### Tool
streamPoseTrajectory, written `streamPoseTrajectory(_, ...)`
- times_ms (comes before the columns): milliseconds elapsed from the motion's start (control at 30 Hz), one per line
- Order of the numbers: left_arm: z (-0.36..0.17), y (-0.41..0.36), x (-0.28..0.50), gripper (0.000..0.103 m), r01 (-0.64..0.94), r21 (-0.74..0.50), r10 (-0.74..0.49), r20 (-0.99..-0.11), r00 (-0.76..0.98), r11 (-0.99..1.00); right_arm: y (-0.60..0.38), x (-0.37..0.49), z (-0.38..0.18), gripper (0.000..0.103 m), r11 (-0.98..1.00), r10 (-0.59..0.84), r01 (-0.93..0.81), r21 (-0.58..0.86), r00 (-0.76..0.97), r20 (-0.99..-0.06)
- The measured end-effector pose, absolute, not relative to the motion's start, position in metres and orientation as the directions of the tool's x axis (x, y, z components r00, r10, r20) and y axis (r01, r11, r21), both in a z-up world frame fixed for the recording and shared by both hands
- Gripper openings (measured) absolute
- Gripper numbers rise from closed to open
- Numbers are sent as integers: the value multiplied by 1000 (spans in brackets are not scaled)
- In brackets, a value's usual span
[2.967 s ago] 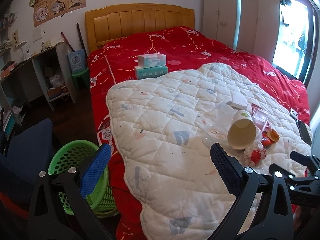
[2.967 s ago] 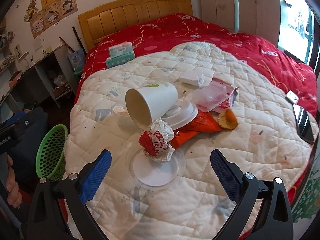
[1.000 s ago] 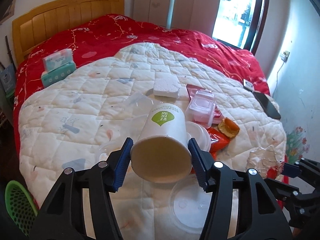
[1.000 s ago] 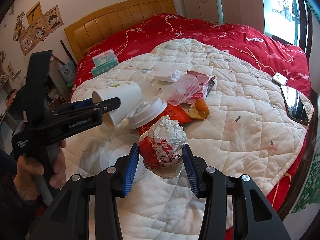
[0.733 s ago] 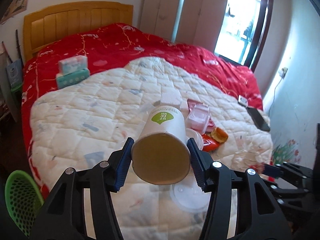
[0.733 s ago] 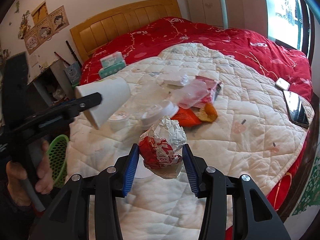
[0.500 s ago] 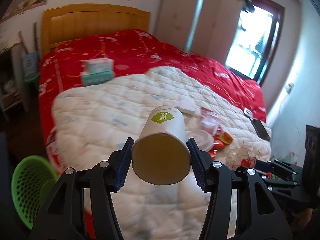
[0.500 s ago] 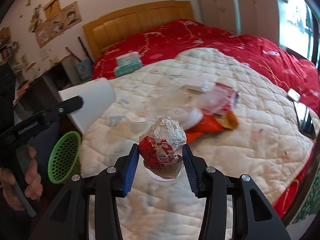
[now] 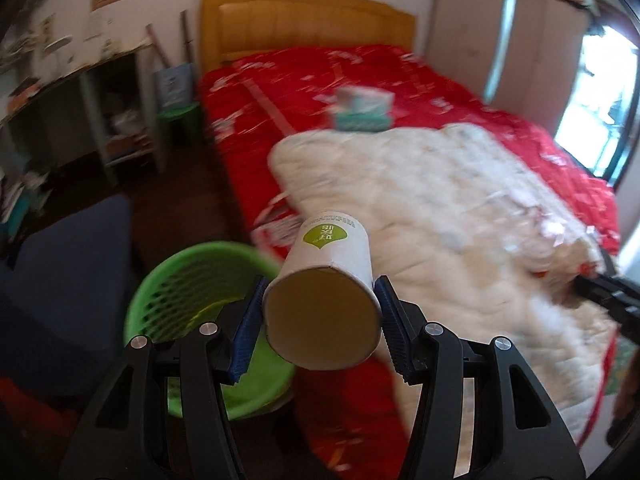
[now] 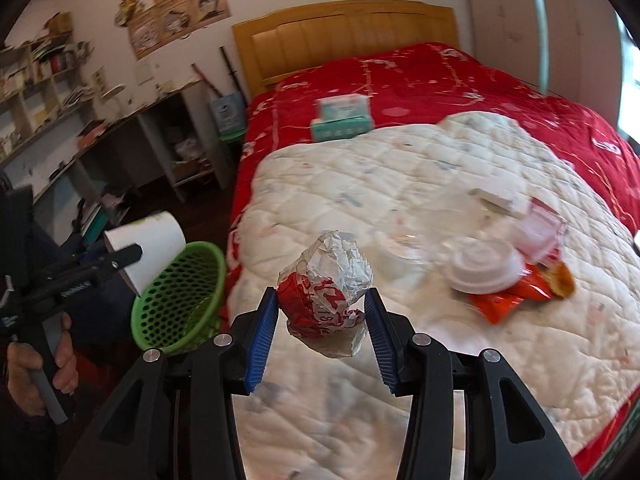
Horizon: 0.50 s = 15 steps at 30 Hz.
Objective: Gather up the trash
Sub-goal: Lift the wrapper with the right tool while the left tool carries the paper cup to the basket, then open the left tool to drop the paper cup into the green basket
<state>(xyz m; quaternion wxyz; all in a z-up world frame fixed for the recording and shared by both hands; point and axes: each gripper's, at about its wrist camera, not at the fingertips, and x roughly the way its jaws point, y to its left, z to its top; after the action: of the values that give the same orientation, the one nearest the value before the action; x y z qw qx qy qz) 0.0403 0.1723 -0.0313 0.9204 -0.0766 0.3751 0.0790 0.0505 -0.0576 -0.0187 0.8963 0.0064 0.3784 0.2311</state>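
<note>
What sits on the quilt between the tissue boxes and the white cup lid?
Right wrist view: bare white quilt between tissue boxes and cup lid, then blurry clear plastic.

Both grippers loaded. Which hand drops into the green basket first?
Left. Its gripper holds the cup right beside the basket, nearly over the rim. The right gripper, clamped on the wrapper, is over the quilt, farther from the basket.

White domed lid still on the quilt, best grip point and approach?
Pinch the white domed lid across its thin outer rim, coming from above on the near, open-quilt side. The dome is too wide and slick to span, and the orange wrapper crowds its far side.
</note>
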Motion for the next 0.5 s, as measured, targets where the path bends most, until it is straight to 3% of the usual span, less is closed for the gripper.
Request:
streamPoseTrajectory(300, -101, 239, 43, 56, -332, -72, 132, -824, 551, 941, -7, 53, -26, 43, 858, 453, -483, 174, 555, -698)
streamPoseTrajectory(500, -130, 258, 46, 68, -374, -95, 112, -861, 496, 923, 13, 57, -37, 44, 847, 456, -504, 170, 524, -719)
